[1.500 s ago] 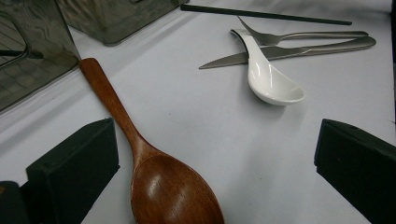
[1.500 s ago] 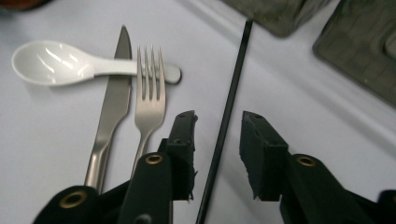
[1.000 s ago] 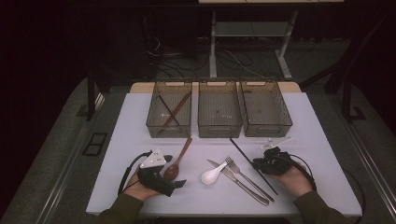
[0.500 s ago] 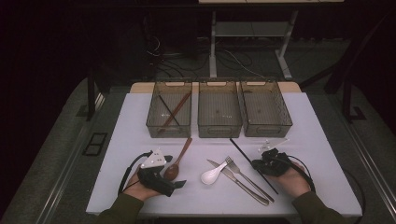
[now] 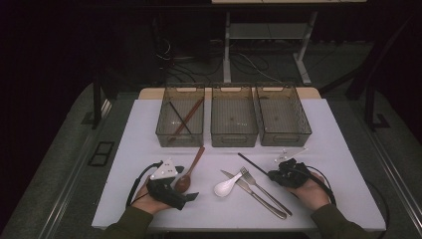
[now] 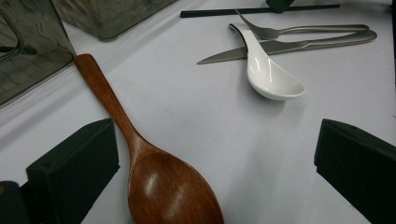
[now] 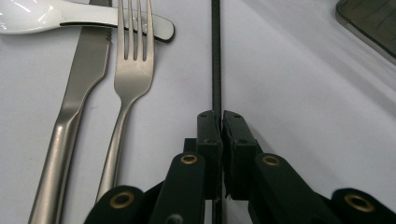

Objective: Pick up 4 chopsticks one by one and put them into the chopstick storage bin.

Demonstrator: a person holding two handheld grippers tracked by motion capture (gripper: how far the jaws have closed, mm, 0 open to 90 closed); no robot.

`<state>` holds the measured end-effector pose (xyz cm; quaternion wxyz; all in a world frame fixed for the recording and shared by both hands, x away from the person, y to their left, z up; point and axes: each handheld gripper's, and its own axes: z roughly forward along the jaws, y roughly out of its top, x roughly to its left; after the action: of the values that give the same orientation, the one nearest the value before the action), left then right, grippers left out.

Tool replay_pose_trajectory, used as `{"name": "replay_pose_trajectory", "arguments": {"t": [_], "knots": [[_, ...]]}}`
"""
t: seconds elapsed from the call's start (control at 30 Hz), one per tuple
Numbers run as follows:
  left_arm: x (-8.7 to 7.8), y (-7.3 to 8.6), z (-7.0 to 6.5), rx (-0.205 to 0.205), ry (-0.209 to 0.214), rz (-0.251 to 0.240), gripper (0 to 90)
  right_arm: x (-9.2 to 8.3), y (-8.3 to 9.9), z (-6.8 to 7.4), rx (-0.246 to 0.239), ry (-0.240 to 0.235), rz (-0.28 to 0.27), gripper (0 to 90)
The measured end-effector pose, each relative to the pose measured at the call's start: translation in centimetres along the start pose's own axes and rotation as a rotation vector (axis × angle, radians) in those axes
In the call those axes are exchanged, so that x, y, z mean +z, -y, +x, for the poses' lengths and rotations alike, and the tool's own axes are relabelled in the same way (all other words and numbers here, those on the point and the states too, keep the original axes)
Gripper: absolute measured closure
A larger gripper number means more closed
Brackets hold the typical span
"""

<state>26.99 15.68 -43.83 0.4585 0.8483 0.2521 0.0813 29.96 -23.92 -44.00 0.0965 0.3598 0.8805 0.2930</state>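
high view: black chopstick (image 5: 253, 165) was lying slantwise on the tabletop (image 5: 338, 149), right gripper (image 5: 278, 174) clamped at its near end.
left gripper view: fingers (image 6: 74, 168) gaped wide, nothing held, wooden spoon (image 6: 154, 182) between them.
right gripper view: fingers (image 7: 209, 140) had just been closing, chopstick pinched, axis straight ahead.

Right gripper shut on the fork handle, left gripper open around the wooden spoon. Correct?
Not the fork. The right gripper view shows the right gripper shut on the black chopstick; the fork lies untouched beside it. The rest holds: the left gripper is open around the wooden spoon.
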Motion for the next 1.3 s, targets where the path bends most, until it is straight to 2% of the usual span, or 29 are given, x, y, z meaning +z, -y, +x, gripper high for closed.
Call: {"name": "replay_pose_trajectory", "arguments": {"t": [0.27, 0.4, 0.63, 0.8, 0.93, 1.3], "knots": [[0.1, 0.0, 0.0, 0.000, -0.002, 0.004, 0.0, 0.0, 0.1, -0.2, 0.003, -0.013, -0.007, 86.2], [0.1, 0.0, 0.0, 0.000, -0.003, 0.003, 0.0, 0.0, 0.1, -0.2, -0.024, -0.017, -0.006, 86.3], [0.0, 0.0, 0.0, 0.003, 0.000, 0.002, 0.0, -0.1, 0.0, -0.5, 0.035, -0.034, -0.001, 86.5], [0.0, 0.0, 0.0, 0.003, 0.000, 0.003, 0.0, -0.3, 0.0, -0.9, 0.048, -0.032, -0.003, 86.5], [0.0, 0.0, 0.0, 0.003, 0.001, 0.003, 0.0, -0.7, 0.0, -1.2, 0.065, -0.045, -0.028, 86.5], [0.0, 0.0, 0.0, 0.004, 0.002, 0.004, 0.0, -1.2, -0.2, -1.3, 0.063, -0.061, -0.058, 86.5]]}}
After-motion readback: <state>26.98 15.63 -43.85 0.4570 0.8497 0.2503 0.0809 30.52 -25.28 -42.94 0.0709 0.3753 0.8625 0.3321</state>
